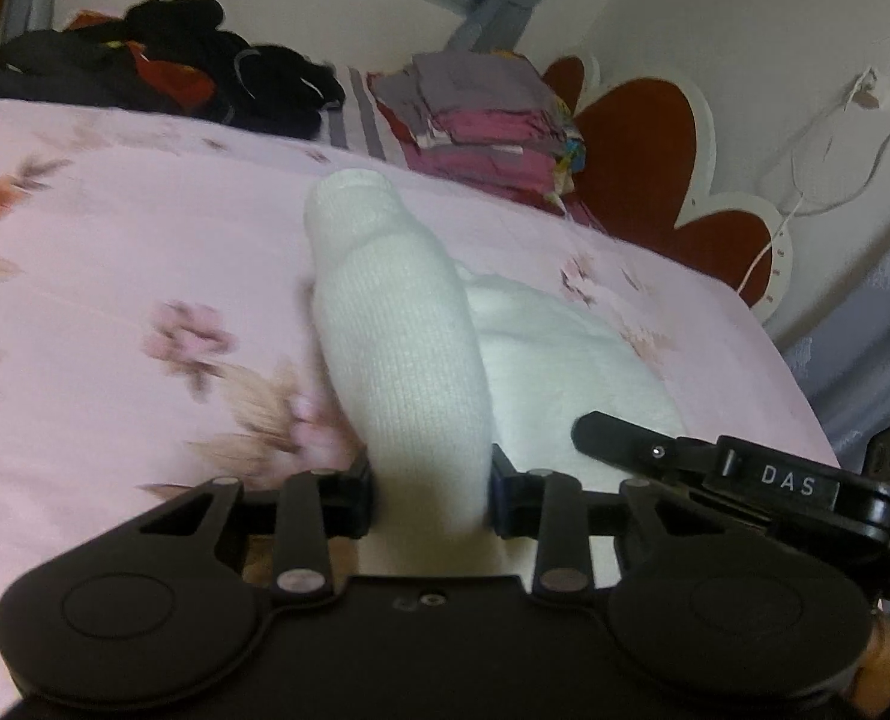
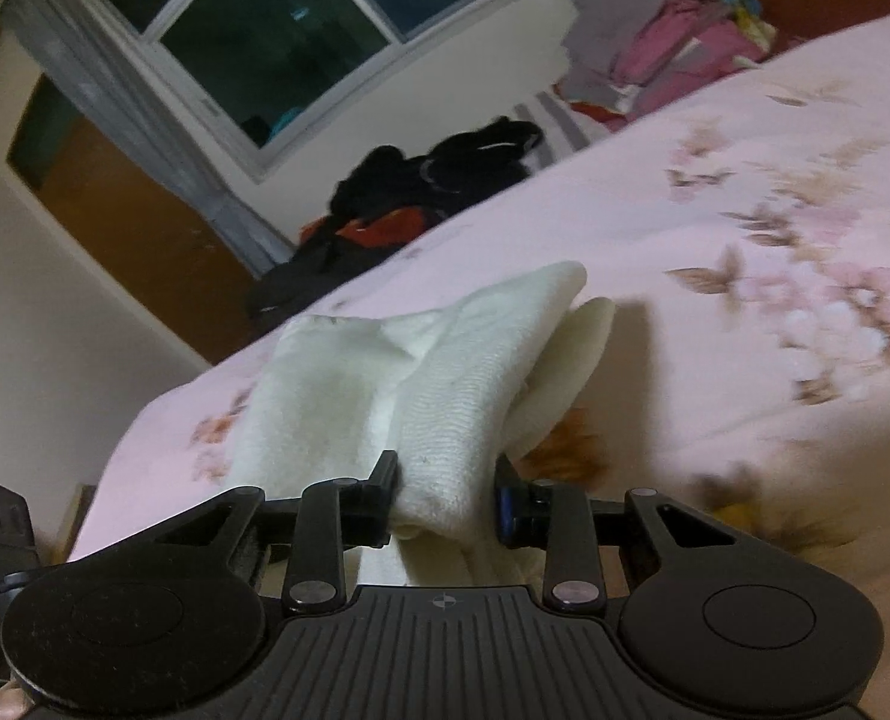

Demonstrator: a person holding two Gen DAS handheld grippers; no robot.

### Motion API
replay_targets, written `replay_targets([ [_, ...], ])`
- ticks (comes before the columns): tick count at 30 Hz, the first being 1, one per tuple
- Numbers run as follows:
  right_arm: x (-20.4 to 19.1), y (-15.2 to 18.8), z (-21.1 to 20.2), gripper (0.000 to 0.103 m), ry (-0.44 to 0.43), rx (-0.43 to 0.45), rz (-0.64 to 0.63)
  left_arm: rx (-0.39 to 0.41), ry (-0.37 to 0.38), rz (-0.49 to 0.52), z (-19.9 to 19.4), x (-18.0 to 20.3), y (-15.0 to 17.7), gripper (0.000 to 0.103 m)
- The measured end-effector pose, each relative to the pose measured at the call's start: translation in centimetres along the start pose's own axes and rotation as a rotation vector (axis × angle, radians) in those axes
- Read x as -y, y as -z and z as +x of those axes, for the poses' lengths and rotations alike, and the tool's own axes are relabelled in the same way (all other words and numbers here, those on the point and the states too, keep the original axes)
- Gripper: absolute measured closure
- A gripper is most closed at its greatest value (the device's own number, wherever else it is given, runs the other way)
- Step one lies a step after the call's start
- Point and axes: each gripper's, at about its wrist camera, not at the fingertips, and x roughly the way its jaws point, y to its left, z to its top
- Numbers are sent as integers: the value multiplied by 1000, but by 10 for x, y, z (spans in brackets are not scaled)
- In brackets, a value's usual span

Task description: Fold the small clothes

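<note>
Left wrist view: your left gripper [image 1: 429,495] is clamping one end of a white sock [image 1: 396,330], which is stretching away from the fingers over the pink flowered bedspread [image 1: 114,276]. Your right gripper [image 2: 448,501] is pinching the sock [image 2: 445,384] too, at what I judge to be its other end, with more white knit [image 2: 318,396] lying on the bed just beside it. The sock is looking light, soft and limp, so it is likely sagging wherever you are not supporting it, and the ribbed knit should be giving the pads good bite. Taking it by the ends, through both layers, seems the safest hold. A folded stack [image 1: 481,114] and dark clothes [image 1: 162,66] are lying well apart, near the wall.
</note>
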Motion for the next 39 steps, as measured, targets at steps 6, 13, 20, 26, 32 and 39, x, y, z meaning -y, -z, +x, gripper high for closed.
replay_targets([
  [6, -78, 24, 29, 72, -45, -10, -36, 43, -27, -1, -60, -60, -8, 70],
  [13, -178, 74, 89, 72, -72, -22, -38, 55, -58, -13, -121, -159, -18, 70],
  [20, -242, 110, 159, 72, -92, -68, -45, 58, -106, -30, -153, -240, -26, 70],
  [26, -249, 132, 207, 72, -63, -130, -51, 22, -142, -80, -143, -296, -10, 66],
  [32, -235, 140, 216, 69, 4, -154, -54, 18, -120, -114, -136, -312, -2, 50],
  [39, -262, 124, 192, 68, 98, -39, -179, 152, -149, -89, -173, -314, -13, 52],
])
